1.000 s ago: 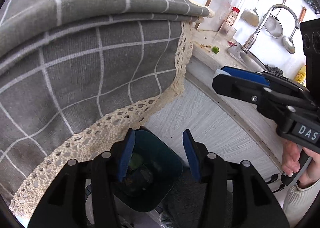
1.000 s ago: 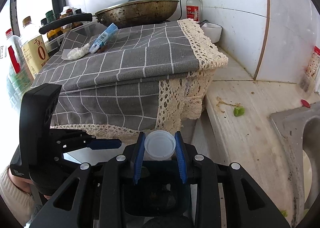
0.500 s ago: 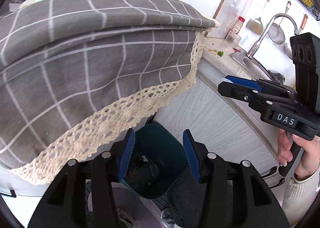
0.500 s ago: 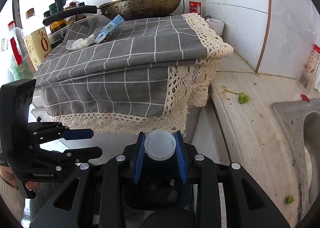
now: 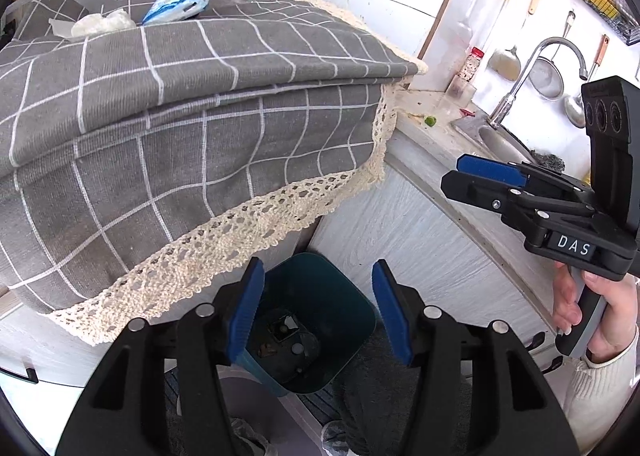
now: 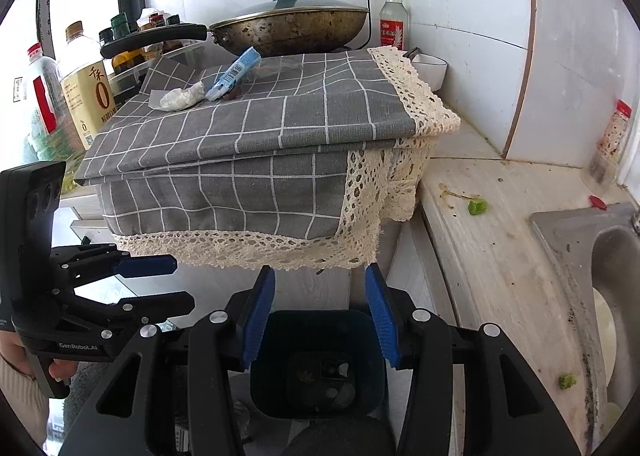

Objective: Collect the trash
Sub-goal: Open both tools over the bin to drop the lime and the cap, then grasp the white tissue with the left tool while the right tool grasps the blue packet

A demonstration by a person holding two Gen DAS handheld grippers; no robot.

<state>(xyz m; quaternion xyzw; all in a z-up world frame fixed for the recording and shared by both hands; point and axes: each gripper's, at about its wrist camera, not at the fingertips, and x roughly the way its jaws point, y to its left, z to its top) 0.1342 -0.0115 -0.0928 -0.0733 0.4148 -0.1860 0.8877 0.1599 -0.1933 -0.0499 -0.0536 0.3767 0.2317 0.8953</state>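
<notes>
Blue-padded left gripper (image 5: 318, 306) and right gripper (image 6: 320, 316) hang above a dark teal bin (image 5: 320, 320), jaws opening, nothing between them.

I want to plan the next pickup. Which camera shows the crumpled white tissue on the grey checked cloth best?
The right wrist view: the crumpled white tissue lies unobstructed beside the blue wrapper, seen from the front. The left wrist view shows it only near the upper edge, flattened and distorted by the lens.

Home kitchen: wok (image 6: 288, 27) on cooker, sink (image 6: 600, 256) with tap (image 5: 536, 71), oil bottles (image 6: 86, 83), hanging ladles (image 5: 506, 63).
</notes>
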